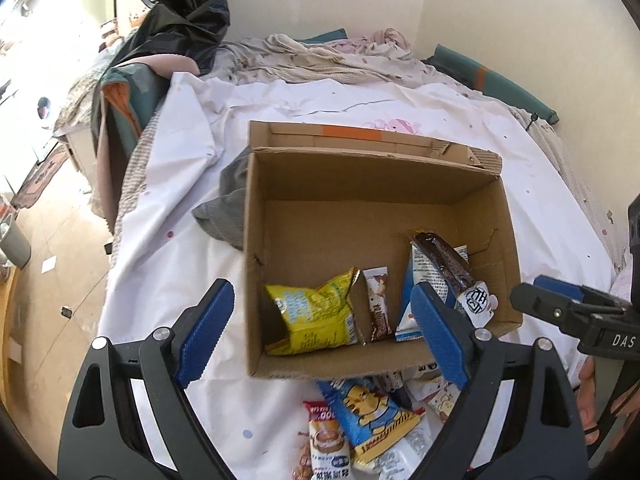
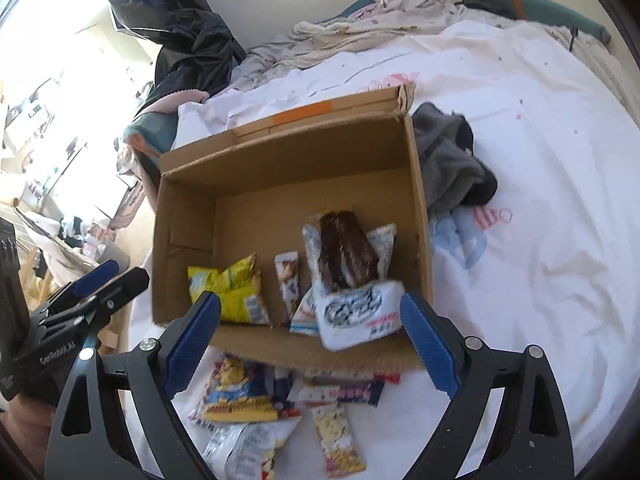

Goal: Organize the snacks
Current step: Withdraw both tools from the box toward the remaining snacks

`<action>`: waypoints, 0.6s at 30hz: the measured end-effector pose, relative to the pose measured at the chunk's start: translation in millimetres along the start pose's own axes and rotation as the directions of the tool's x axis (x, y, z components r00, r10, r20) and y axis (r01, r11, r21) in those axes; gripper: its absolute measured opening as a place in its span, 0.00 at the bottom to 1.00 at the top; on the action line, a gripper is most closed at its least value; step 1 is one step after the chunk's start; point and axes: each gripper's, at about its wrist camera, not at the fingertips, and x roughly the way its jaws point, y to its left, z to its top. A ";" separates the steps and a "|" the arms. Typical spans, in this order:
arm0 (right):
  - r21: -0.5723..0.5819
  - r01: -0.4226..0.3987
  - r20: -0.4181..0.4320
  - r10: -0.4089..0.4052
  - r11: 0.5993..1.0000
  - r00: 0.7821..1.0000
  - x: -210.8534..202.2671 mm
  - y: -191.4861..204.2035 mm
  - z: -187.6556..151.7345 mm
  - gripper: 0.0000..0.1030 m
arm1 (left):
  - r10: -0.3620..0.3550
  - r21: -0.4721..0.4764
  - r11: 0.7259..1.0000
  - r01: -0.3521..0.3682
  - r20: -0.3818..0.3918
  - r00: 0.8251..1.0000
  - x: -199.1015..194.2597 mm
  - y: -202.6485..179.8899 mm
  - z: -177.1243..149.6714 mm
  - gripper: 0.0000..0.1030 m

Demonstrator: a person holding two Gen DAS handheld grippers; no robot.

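Observation:
An open cardboard box (image 1: 376, 188) (image 2: 280, 160) lies on a white bedsheet. Inside it are a yellow snack bag (image 1: 316, 314) (image 2: 234, 290), a small brown-and-white bar (image 1: 378, 304) (image 2: 288, 280), a white-and-blue packet (image 1: 420, 272) and a dark chocolate pack with a white end (image 1: 452, 270) (image 2: 352, 268). Several loose snacks, among them a blue-and-yellow cartoon packet (image 1: 372, 416) (image 2: 240, 394), lie on the sheet in front of the box. My left gripper (image 1: 324, 336) is open and empty over the box's near wall. My right gripper (image 2: 316, 344) is open and empty there too.
A grey cloth (image 1: 228, 208) (image 2: 452, 164) lies beside the box. Crumpled bedding (image 1: 320, 60) and a black plastic bag (image 1: 184, 20) are at the back. The bed's edge and the floor (image 1: 52, 280) are on the left. The other gripper shows at each view's side (image 1: 568, 312) (image 2: 88, 292).

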 end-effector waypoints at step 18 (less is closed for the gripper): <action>-0.035 0.057 0.035 -0.055 0.998 0.998 -26.7 18.3 -52.2 0.93 | 0.050 -0.054 0.997 -0.051 -0.012 0.999 -32.3 21.4 -38.4 0.85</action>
